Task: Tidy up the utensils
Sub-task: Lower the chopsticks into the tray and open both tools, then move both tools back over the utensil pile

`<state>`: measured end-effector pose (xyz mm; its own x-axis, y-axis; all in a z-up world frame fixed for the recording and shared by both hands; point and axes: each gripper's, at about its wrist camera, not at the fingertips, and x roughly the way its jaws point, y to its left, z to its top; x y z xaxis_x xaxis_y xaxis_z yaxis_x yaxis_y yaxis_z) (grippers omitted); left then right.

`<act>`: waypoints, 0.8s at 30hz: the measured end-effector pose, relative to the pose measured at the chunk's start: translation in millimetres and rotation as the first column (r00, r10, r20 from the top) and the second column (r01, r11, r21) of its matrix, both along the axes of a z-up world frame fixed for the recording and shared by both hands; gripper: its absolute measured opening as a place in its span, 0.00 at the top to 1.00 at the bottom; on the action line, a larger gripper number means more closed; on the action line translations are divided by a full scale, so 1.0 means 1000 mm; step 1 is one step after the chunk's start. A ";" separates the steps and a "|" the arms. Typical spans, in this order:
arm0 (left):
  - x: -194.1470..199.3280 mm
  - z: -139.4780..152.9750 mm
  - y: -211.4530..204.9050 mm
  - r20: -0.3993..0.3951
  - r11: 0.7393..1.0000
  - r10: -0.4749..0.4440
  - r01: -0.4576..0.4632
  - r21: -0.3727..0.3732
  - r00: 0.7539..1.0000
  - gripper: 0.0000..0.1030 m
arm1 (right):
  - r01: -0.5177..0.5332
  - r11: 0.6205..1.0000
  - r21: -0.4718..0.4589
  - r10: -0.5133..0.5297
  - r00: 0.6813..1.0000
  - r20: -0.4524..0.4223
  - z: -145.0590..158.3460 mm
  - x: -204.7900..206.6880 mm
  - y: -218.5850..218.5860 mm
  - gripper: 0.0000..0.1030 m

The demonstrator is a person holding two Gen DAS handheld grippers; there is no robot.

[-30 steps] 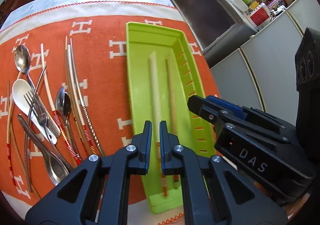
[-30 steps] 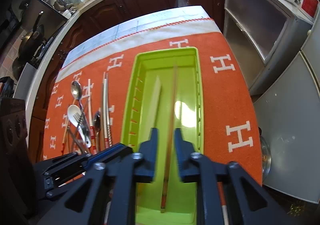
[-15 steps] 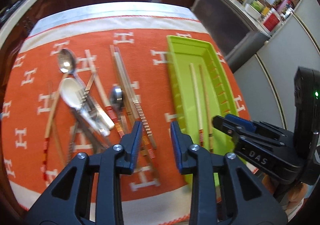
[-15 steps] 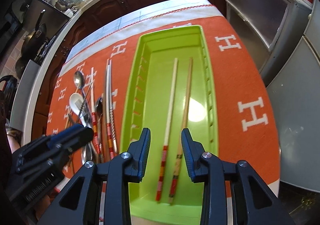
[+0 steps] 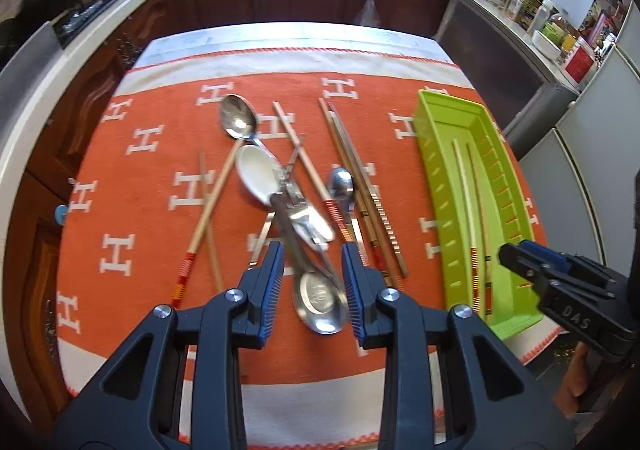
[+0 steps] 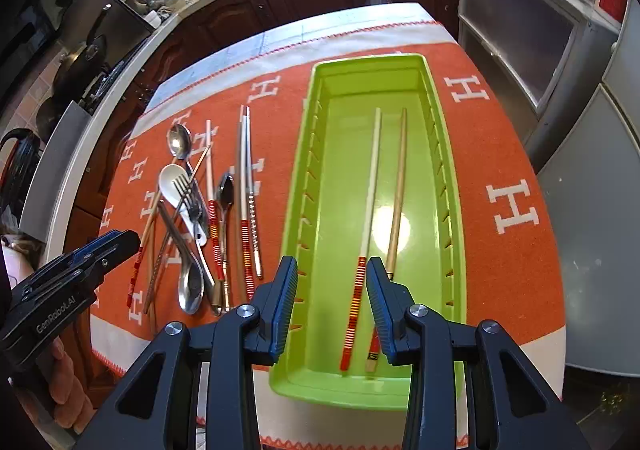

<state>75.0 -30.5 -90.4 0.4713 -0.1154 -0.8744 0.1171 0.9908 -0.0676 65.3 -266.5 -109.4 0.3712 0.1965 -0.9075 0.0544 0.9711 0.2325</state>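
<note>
Green plastic tray (image 6: 456, 186) is seen to hold only two chopsticks (image 6: 370, 194), laid lengthwise side by side. Spoons, a fork (image 6: 188, 190) and further chopsticks (image 5: 352, 174) are left piled on the orange cloth (image 5: 152, 178) covering the surface, so most sorting is judged undone. Left gripper (image 5: 313, 282) is held over the pile, fingers apart, nothing gripped. Right gripper (image 6: 332, 304), its fingers just opened further and empty, is held above the tray.

Bright daylight lit both fisheye views, throwing a round glare patch on the green tray (image 6: 384, 382) floor ahead of the right hand-held gripper (image 6: 332, 282), while edges bowed and darkened, and the left view looked slightly motion-blurred.
</note>
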 end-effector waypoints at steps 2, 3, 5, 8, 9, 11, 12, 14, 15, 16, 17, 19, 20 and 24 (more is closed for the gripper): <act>-0.003 0.001 0.007 0.013 1.000 0.016 -0.017 0.020 1.000 0.74 | -0.016 1.000 -0.020 0.017 1.000 0.022 0.006 -0.005 0.006 0.65; -0.005 0.001 0.012 0.022 0.999 0.025 -0.026 0.031 0.999 0.74 | -0.021 0.999 -0.029 0.022 0.999 0.030 0.009 -0.006 0.008 0.65; -0.008 0.002 0.019 0.033 0.998 0.042 -0.044 0.047 0.999 0.74 | -0.033 0.999 -0.041 0.035 0.998 0.042 0.014 -0.008 0.015 0.65; -0.012 0.004 0.031 0.045 0.996 0.064 -0.067 0.062 0.997 0.74 | -0.058 0.997 -0.045 0.061 0.997 0.054 0.021 -0.008 0.027 0.65; -0.013 0.004 0.035 0.050 0.995 0.073 -0.076 0.066 0.996 0.74 | -0.064 0.997 -0.046 0.067 0.996 0.055 0.022 -0.007 0.030 0.65; -0.015 0.005 0.040 0.062 0.993 0.083 -0.087 0.077 0.995 0.74 | -0.082 0.995 -0.055 0.086 0.995 0.059 0.026 -0.006 0.041 0.65; -0.016 0.005 0.043 0.067 0.992 0.087 -0.092 0.085 0.994 0.74 | -0.097 0.994 -0.054 0.101 0.993 0.062 0.028 -0.006 0.046 0.65; -0.016 0.004 0.048 0.071 0.990 0.095 -0.101 0.094 0.993 0.74 | -0.135 0.990 -0.037 0.137 0.988 0.064 0.030 -0.005 0.059 0.65; -0.016 0.003 0.052 0.068 0.990 0.101 -0.107 0.095 0.993 0.74 | -0.144 0.989 -0.034 0.146 0.987 0.067 0.030 -0.004 0.063 0.65; -0.016 0.001 0.056 0.063 0.989 0.107 -0.113 0.094 0.992 0.74 | -0.161 0.986 -0.034 0.164 0.984 0.073 0.031 -0.004 0.070 0.65; -0.015 0.000 0.057 0.058 0.989 0.112 -0.118 0.093 0.992 0.74 | -0.178 0.983 -0.040 0.181 0.981 0.075 0.031 -0.003 0.078 0.65; -0.014 -0.004 0.065 0.048 0.987 0.127 -0.131 0.090 0.991 0.74 | -0.204 0.978 -0.051 0.208 0.975 0.076 0.030 -0.002 0.091 0.65; -0.013 -0.007 0.068 0.044 0.986 0.133 -0.137 0.091 0.990 0.74 | -0.220 0.974 -0.059 0.225 0.971 0.078 0.029 -0.001 0.098 0.65; -0.011 -0.014 0.081 0.035 0.983 0.157 -0.159 0.095 0.987 0.74 | -0.258 0.963 -0.072 0.263 0.963 0.066 0.022 0.004 0.119 0.65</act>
